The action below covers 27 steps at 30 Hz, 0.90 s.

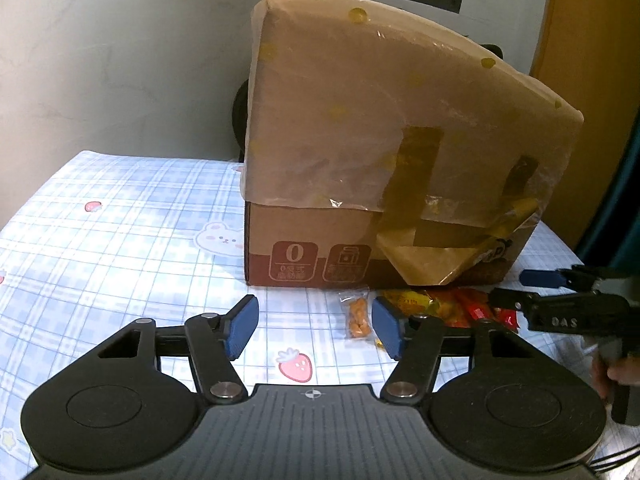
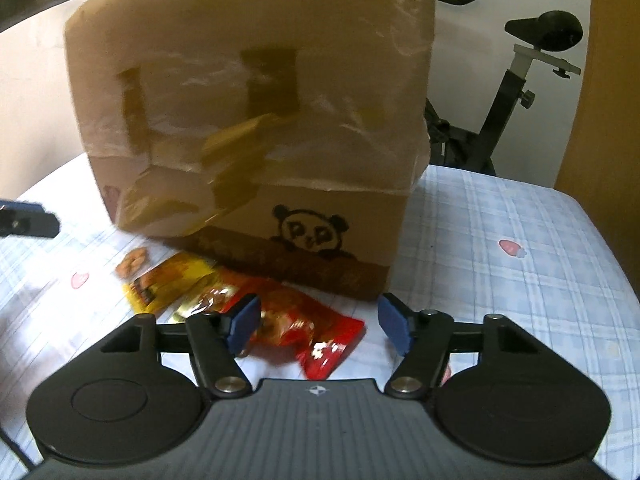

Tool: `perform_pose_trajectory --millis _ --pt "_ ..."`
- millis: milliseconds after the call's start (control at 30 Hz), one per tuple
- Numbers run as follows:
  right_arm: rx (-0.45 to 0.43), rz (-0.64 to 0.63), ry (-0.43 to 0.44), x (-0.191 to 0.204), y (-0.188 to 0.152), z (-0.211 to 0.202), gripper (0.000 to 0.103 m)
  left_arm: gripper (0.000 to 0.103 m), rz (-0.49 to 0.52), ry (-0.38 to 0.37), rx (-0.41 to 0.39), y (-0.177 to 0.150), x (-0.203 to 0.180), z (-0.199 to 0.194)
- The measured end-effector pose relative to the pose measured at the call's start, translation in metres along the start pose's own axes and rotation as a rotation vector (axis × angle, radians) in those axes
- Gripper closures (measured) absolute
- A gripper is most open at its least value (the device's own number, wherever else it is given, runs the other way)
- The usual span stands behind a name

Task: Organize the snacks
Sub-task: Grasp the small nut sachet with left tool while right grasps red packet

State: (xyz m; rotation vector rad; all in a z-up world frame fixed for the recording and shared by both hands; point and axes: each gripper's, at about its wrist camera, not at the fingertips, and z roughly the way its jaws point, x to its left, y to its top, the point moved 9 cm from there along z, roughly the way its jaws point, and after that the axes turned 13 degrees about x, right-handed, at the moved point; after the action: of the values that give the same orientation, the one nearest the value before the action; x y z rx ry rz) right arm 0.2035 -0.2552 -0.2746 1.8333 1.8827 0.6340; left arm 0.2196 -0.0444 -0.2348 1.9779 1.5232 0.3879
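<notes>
Snacks [image 2: 280, 312] lie loose beside the box [image 2: 248, 120], none sorted; left gripper [image 1: 316, 326] and right gripper [image 2: 318, 324] spread, empty.

Matt cardboard box [image 2: 256, 80] under glossy film; shiny foil snack packets [image 2: 304, 320]; printed cloth tablecloth [image 1: 120, 220].

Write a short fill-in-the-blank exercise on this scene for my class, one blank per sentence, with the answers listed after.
1. The face drawn on the box is a ____.
2. The red packet lies between the fingers of the ____ gripper.
3. The fruit printed on the cloth is a ____.
4. The clear packet lies in front of the ____.

Answers: panda; right; strawberry; box
</notes>
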Motion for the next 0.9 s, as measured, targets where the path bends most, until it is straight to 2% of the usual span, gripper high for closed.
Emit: perform_pose_trajectory --millis 100,267,400,533,733,900 --pt "0.014 -0.035 0.02 0.004 0.004 0.002 0.036 0.038 0.002 -0.012 -0.008 0.0 -0.001 -0.003" --pt "0.019 -0.204 0.026 0.021 -0.005 -0.006 0.036 0.038 -0.007 -0.014 -0.001 -0.001 0.0 -0.001" --pt "0.052 -0.242 0.031 0.023 -0.016 -0.002 0.036 0.038 0.002 -0.017 0.003 -0.002 -0.002 -0.001" --pt "0.049 -0.247 0.02 0.023 -0.013 0.005 0.036 0.038 0.002 -0.017 0.004 -0.002 -0.001 -0.001" --pt "0.057 -0.278 0.048 0.034 -0.005 0.017 0.036 0.038 -0.009 -0.014 0.006 -0.002 0.001 -0.001" --pt "0.068 -0.169 0.091 0.03 -0.007 0.026 0.036 0.038 -0.005 -0.015 0.008 -0.004 0.0 -0.001"
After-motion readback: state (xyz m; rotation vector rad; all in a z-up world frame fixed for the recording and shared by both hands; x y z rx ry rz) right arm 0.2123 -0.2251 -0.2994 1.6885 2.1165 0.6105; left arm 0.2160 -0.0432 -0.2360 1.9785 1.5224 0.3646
